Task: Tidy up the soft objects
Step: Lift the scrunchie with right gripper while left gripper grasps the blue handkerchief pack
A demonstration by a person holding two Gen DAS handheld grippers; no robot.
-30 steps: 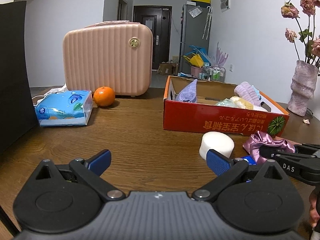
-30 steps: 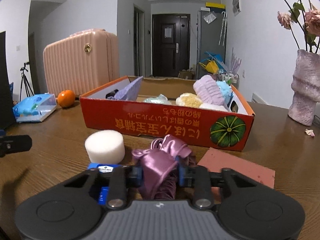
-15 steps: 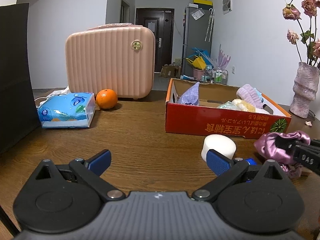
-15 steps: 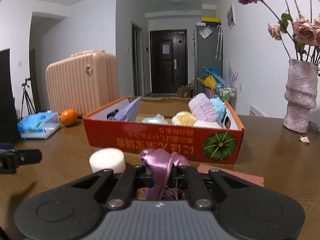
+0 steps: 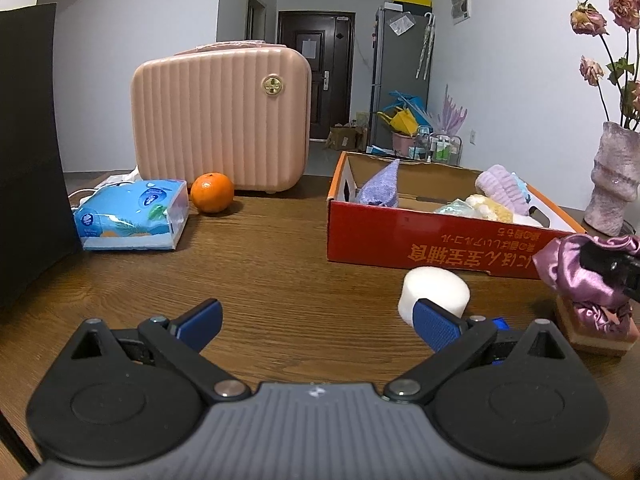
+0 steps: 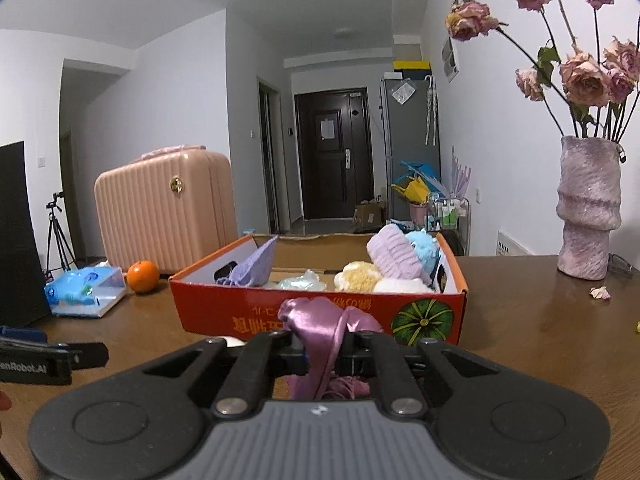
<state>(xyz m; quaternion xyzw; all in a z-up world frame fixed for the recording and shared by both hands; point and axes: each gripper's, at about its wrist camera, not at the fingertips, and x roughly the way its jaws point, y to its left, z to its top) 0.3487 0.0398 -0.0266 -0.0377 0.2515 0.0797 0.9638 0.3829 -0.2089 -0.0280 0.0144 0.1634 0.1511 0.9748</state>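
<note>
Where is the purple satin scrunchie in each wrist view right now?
Left wrist: purple satin scrunchie at the far right edge, pinched in the right gripper, above the table.
Right wrist: scrunchie at bottom centre, between the closed jaws.
Shared landmark: red cardboard box just behind it.

Clearance, left wrist view
Bare table (image 5: 280, 272) toward 12 o'clock; white sponge (image 5: 436, 292) blocks 2 o'clock, red box (image 5: 400, 236) behind it.

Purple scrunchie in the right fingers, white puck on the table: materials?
Purple scrunchie: looks like satin; glossy sheen, soft gathered folds, bunching where the right gripper pinches it. White puck: probably foam or sponge; matte, faintly porous surface, no shine, soft edges.
</note>
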